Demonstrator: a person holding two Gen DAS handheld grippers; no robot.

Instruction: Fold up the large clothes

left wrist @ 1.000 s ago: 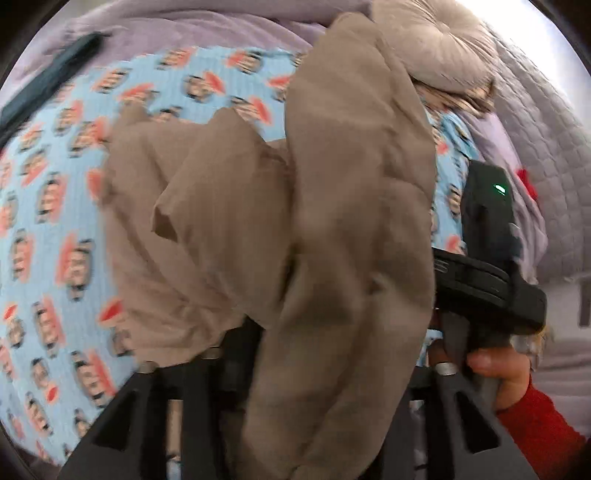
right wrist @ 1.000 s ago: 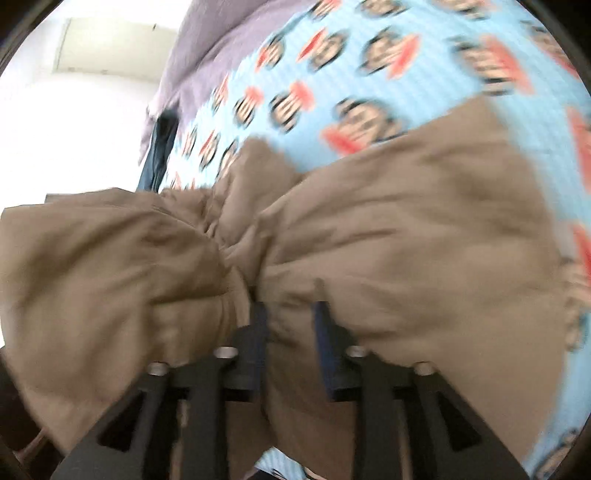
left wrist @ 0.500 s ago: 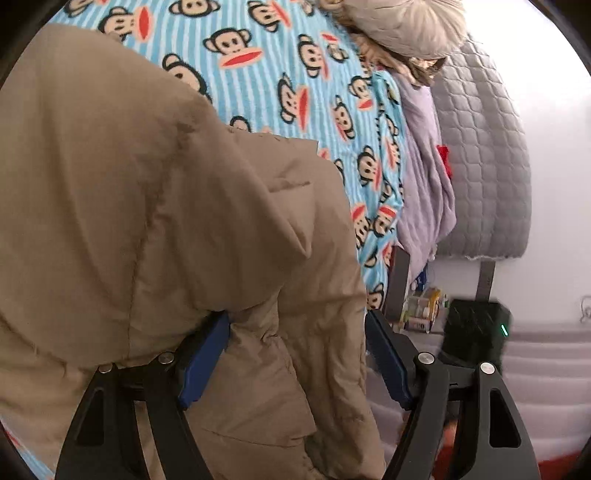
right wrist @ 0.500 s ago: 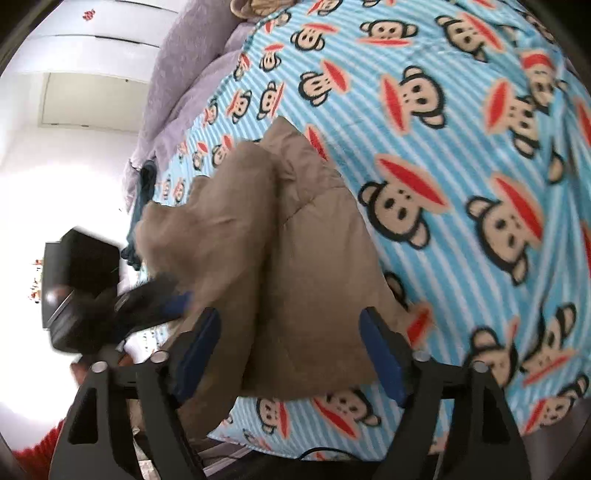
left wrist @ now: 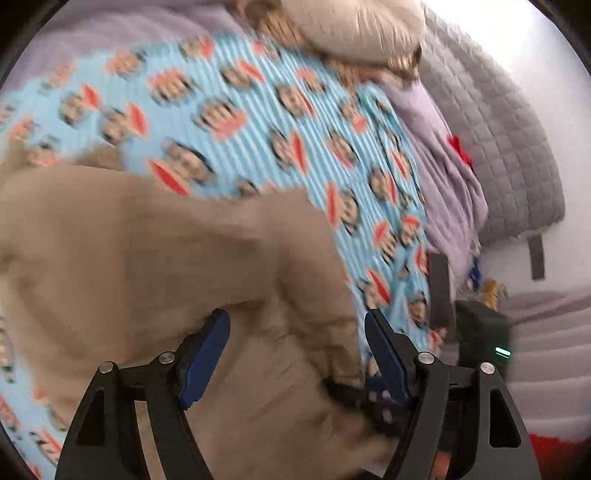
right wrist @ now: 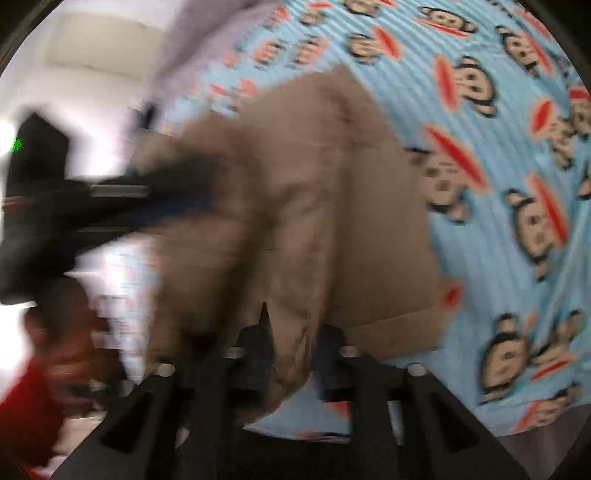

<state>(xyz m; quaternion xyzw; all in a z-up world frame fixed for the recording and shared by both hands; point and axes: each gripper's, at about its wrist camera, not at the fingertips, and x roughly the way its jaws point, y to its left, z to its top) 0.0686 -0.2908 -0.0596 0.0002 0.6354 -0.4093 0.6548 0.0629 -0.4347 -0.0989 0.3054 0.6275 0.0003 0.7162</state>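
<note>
A big tan garment [left wrist: 155, 266] lies bunched up on a blue blanket [left wrist: 229, 122] with monkey faces on it; both pictures are blurry. In the left wrist view the left gripper [left wrist: 295, 354] has its two blue pads [left wrist: 207, 350] wide apart, with the tan cloth lying between and under them but not pinched; the cloth fills the lower left part of this picture. Only this view shows what sits at the far end of the bed — a round beige cushion [left wrist: 354, 26], a purple sheet [left wrist: 443, 177] hanging over the side, and a grey quilted cover [left wrist: 498, 129] against the wall; low on the right it also shows a dark blurry shape with a small green light, which looks like part of the right gripper [left wrist: 480, 343].

The right wrist view shows more of the monkey faces up close [right wrist: 517, 155] and the garment [right wrist: 314, 206] from the other side, folded into a thick lump near the blanket's edge. Here the right gripper [right wrist: 295, 350] has its fingers close together with a fold of the tan cloth squeezed between them; the left gripper [right wrist: 110, 199] shows too, as a dark smear at the left reaching to the cloth, and a red sleeve [right wrist: 26, 413] sits in the bottom corner.
</note>
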